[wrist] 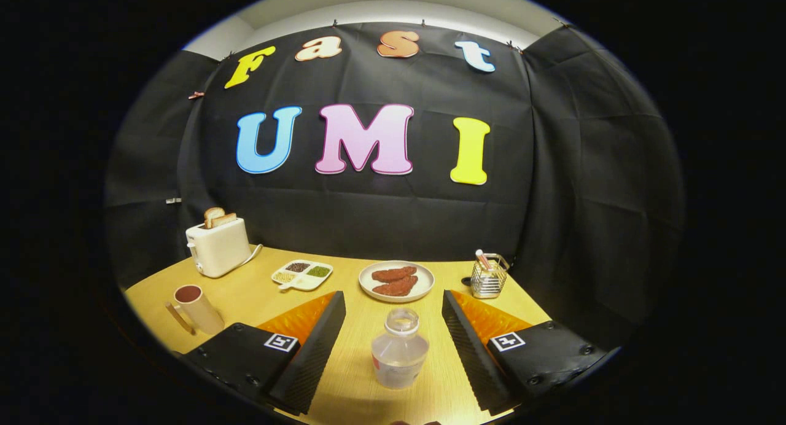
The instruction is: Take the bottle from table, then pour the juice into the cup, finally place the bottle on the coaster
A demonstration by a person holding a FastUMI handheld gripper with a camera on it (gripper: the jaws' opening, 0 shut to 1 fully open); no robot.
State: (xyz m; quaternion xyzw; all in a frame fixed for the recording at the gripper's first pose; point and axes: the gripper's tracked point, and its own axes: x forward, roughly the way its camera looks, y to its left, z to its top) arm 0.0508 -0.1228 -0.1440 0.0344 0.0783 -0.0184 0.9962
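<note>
A clear plastic bottle with no cap stands upright on the wooden table, between my two fingers and apart from both. My gripper is open, its jaws spread wide on either side of the bottle. A pale cup with a handle and a dark red inside stands to the left, beyond the left finger. I cannot make out a coaster.
Beyond the bottle lies a white plate with reddish-brown patties. A divided dish of seeds sits left of it. A white toaster with bread stands at the back left, a wire holder at the back right.
</note>
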